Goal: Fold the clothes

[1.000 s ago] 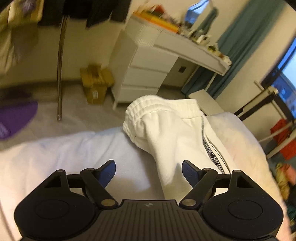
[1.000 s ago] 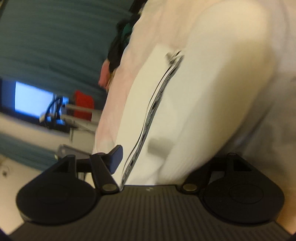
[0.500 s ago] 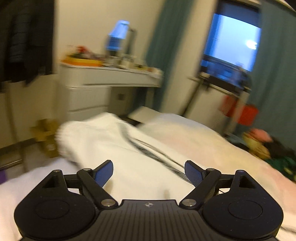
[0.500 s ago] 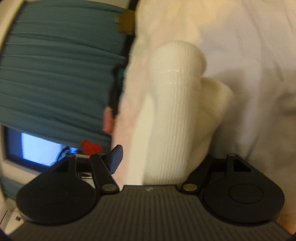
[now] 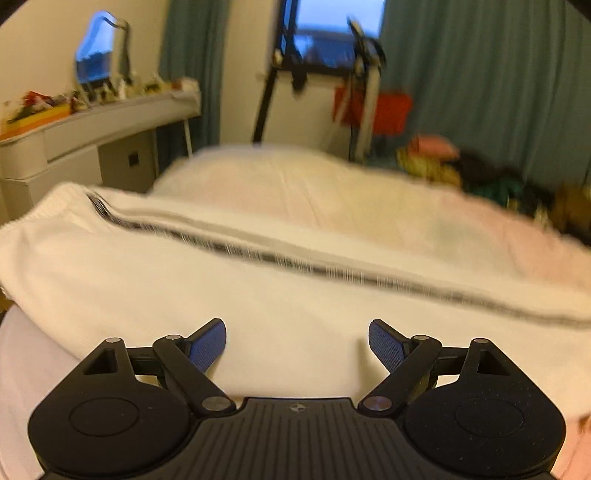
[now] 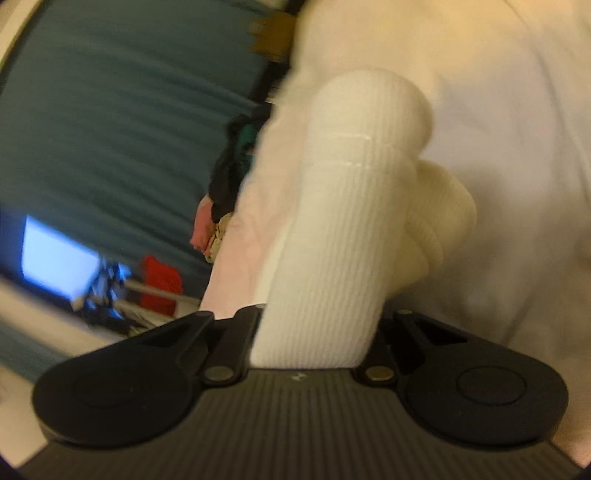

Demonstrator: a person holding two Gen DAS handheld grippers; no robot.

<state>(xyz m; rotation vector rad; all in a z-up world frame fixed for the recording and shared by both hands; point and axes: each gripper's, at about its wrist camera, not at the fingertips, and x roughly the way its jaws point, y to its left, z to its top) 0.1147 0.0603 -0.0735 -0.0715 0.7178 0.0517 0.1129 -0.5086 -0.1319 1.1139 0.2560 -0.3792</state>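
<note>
The left claw (image 5: 297,341) is spread wide, both blue pads (image 5: 207,345) exposed and gripping nothing; it hovers low over the white sweatpants (image 5: 229,295). The sweatpants lie across the bed (image 5: 332,192), on its pale cover, with the ribbed waistband toward the left of the left wrist view and a black-and-white side stripe (image 5: 314,269) running diagonally across the fabric. In the right wrist view, the right claw (image 6: 314,332) is closed on a ribbed cuff (image 6: 340,229) of the same sweatpants: the cuff fills the gap between the two fingers and hides their tips, so the pads are not visible. A second bunched fold of the white fabric sits just beside the cuff on its right. Behind the bed, the left wrist view shows a white dressing counter (image 5: 92,125) carrying a mirror (image 5: 98,55) and small items, teal curtains (image 5: 498,81), a window (image 5: 332,22), a red object (image 5: 384,110) on a rack and a pile of mixed clothes (image 5: 461,166). Both views are motion-blurred.
</note>
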